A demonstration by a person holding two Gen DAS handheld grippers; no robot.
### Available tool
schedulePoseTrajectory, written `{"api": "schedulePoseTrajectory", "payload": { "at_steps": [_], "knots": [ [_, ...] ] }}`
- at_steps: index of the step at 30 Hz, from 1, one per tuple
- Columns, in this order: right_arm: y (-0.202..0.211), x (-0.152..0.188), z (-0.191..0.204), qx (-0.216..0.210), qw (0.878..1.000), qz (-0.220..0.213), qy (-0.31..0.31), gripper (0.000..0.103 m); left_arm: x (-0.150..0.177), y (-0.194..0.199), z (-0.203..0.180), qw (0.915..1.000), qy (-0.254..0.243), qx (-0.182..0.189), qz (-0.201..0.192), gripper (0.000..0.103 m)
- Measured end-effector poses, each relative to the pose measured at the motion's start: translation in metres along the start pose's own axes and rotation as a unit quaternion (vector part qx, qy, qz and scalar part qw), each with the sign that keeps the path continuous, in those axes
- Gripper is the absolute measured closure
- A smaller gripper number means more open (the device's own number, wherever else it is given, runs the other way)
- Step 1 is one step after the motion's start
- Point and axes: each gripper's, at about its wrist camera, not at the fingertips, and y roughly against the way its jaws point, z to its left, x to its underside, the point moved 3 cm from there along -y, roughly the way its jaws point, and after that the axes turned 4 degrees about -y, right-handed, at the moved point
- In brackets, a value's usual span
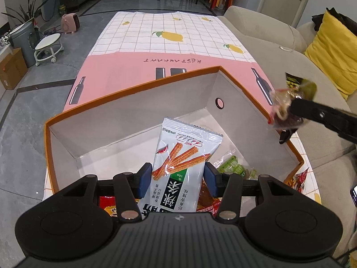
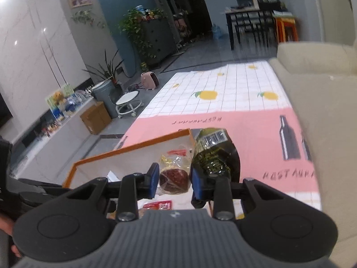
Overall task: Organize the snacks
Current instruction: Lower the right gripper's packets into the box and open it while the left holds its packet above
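Observation:
My left gripper (image 1: 178, 178) is shut on a white packet of spicy sticks (image 1: 183, 151), held upright over the open box with the orange rim (image 1: 133, 89). A green packet (image 1: 232, 167) and red packets (image 1: 107, 205) lie in the box's near end. My right gripper (image 2: 175, 178) is shut on a clear-wrapped dark red snack (image 2: 173, 179) at the box's (image 2: 133, 147) right edge. A dark green packet with a barcode (image 2: 214, 156) stands against the outside of its right finger; I cannot tell whether it is gripped. The left wrist view shows the right gripper (image 1: 287, 114) above the box's right wall.
The box stands on a long table with a pink and lemon-check cloth (image 1: 169, 38). A beige sofa (image 1: 279, 51) with a yellow cushion (image 1: 332, 51) runs along the right. A red snack bag (image 1: 301, 178) lies outside the box's right corner. A hand (image 2: 6, 225) shows at the lower left.

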Motion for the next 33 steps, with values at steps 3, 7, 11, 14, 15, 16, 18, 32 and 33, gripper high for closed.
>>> {"api": "schedulePoseTrajectory", "payload": {
  "at_steps": [3,7,11,14,15,16,18,32,33],
  "knots": [
    [-0.008,-0.004,0.001,0.008,1.0,0.001,0.008,0.071,-0.001,-0.001,-0.001,1.0,0.0,0.002,0.001,0.046],
    [-0.025,-0.011,-0.003,0.023,0.999,0.023,0.008,0.069,-0.002,-0.001,0.0,1.0,0.004,0.005,0.0,0.046],
    [-0.041,-0.004,-0.004,0.029,0.998,0.05,0.019,0.074,-0.002,-0.004,0.001,1.0,0.002,0.007,0.003,0.046],
    [-0.046,0.003,-0.004,0.039,0.997,0.06,0.027,0.074,-0.002,-0.007,0.001,0.9999,0.002,0.008,0.006,0.046],
    [-0.046,0.004,-0.005,0.041,0.997,0.059,0.027,0.074,-0.002,-0.009,0.002,0.9999,0.003,0.008,0.007,0.046],
    [-0.045,0.005,-0.005,0.042,0.997,0.057,0.03,0.075,-0.003,-0.01,0.002,0.9999,0.004,0.007,0.008,0.046],
    [-0.047,0.004,-0.007,0.041,0.997,0.06,0.032,0.081,-0.002,-0.013,0.002,0.9999,0.004,0.008,0.011,0.046],
    [-0.059,-0.003,-0.015,0.052,0.995,0.069,0.052,0.102,0.001,-0.029,0.004,0.9995,0.007,0.012,0.027,0.046],
    [-0.061,-0.003,-0.018,0.053,0.995,0.071,0.047,0.103,0.002,-0.03,0.005,0.9995,0.007,0.012,0.028,0.046]
  ]
}}
